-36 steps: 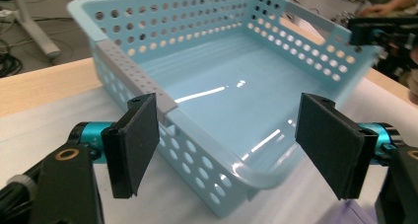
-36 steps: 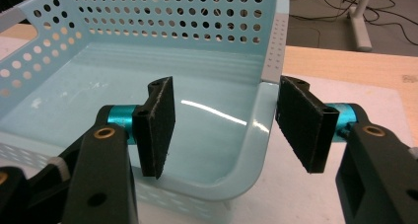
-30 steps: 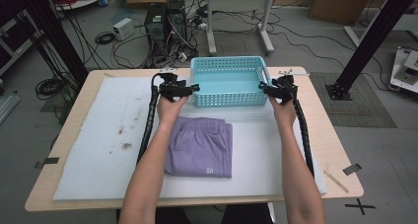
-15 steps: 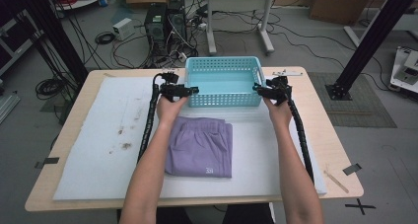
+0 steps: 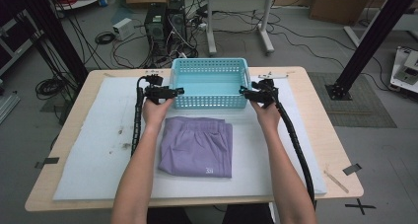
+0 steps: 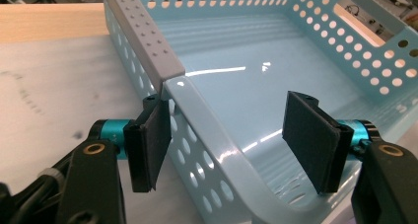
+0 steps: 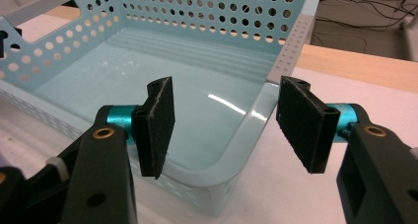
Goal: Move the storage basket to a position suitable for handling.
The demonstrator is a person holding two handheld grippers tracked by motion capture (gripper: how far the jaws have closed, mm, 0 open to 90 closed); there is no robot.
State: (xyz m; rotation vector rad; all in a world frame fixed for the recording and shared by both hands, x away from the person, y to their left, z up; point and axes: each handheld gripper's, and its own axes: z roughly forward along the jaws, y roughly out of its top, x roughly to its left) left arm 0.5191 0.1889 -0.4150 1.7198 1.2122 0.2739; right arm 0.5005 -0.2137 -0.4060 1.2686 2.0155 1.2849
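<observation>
A light-blue perforated plastic basket point(image 5: 209, 82) is seen at the far middle of the surface point(image 5: 88, 135), its long axis running left to right across the person's view, open side up and empty. The left gripper point(image 5: 173, 91) and right gripper point(image 5: 245, 91) are positioned at its two near corners. Each pair of fingers straddles the rim; the left jaws have just been closing, yet gaps remain and nothing is clamped. A folded purple garment point(image 5: 197, 146) lies just in front, not yet in the basket. The job is judged barely begun.
</observation>
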